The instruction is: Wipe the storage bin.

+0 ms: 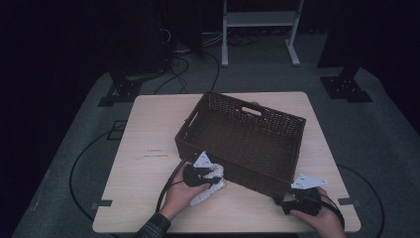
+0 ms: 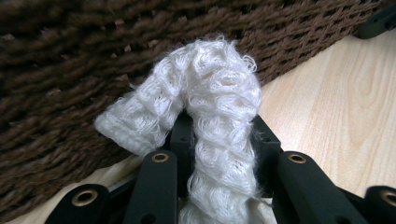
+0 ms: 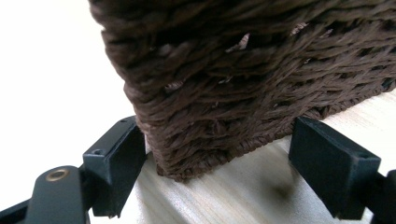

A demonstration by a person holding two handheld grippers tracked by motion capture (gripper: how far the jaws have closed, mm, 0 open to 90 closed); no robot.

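A white fluffy knitted cloth lies on the wooden table against the near wall of a dark brown wicker basket. My left gripper is shut on the cloth, whose loose end bends over to the left in front of the basket wall. My right gripper rests on the table at the basket's near right corner. Its jaws stand wide with that corner between them. The left pad is at the wicker and the right pad stands off it.
The pale wooden table has bare room left of the basket. The basket sits askew across the middle. Cables trail over the grey floor on the left, and dark stands and a white frame sit behind.
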